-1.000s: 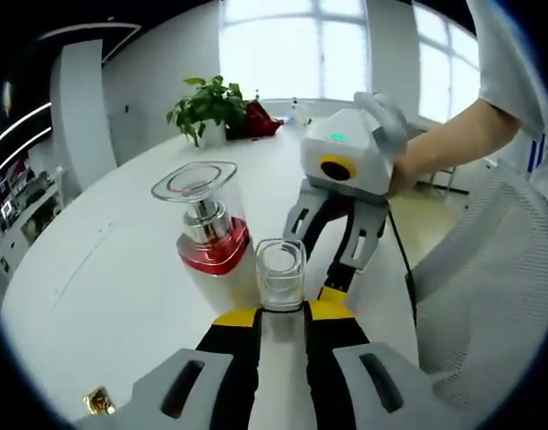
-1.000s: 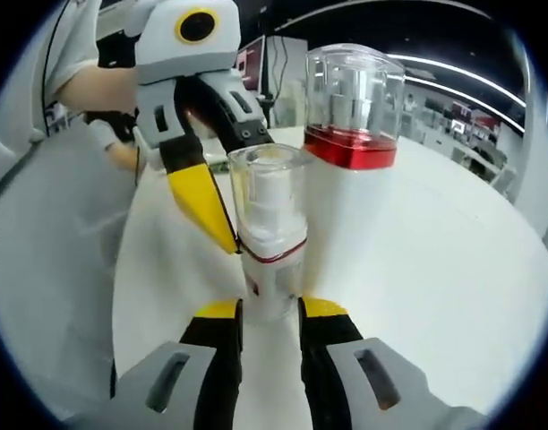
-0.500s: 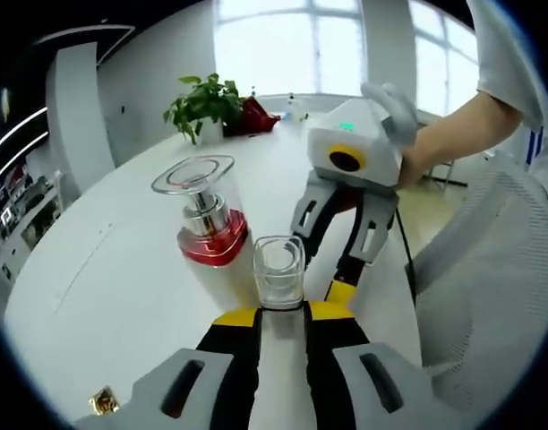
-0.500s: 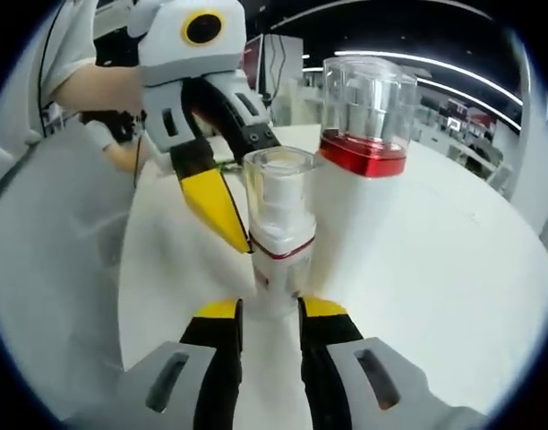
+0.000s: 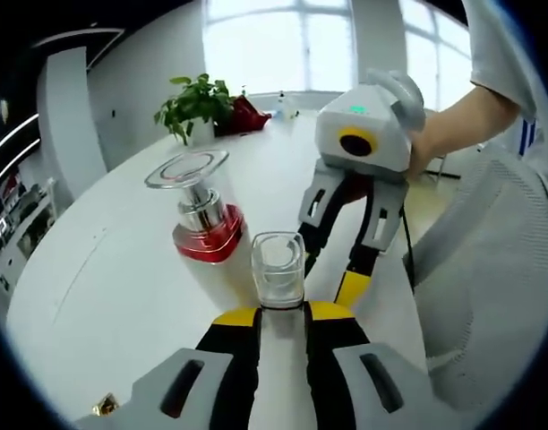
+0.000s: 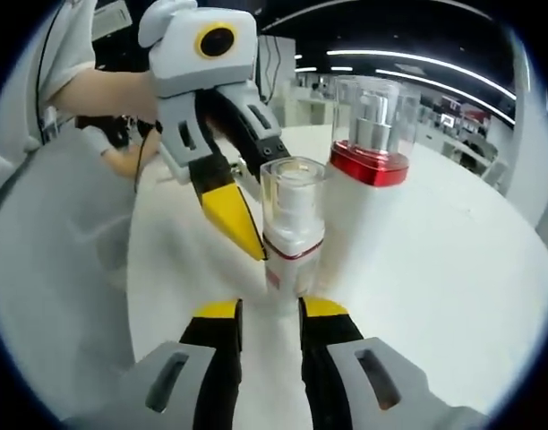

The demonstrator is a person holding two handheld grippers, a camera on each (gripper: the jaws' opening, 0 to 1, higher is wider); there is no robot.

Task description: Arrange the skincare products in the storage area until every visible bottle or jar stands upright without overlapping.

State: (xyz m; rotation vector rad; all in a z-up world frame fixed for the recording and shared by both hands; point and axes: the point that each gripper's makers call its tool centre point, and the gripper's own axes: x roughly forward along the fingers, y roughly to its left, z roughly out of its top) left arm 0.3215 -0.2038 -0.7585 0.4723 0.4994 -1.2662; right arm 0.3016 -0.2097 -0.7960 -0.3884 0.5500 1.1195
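Clear-capped white bottle [image 5: 278, 273] at lower centre sits clamped in my left claw [image 5: 280, 313] and apparently my right claw [image 6: 270, 309], beside the red-collared bottle [image 5: 202, 215]. I judge I'm mid-placement: next, stand it upright on the white surface [image 5: 104, 296] without touching its neighbour

The left gripper [image 5: 281, 309] and the right gripper [image 6: 271, 305] faced each other closely, each held in a bare-armed hand [image 5: 423, 148].

Bright window [image 5: 283, 45] backlight, table [image 5: 113, 269] glare, fisheye-warped edges.
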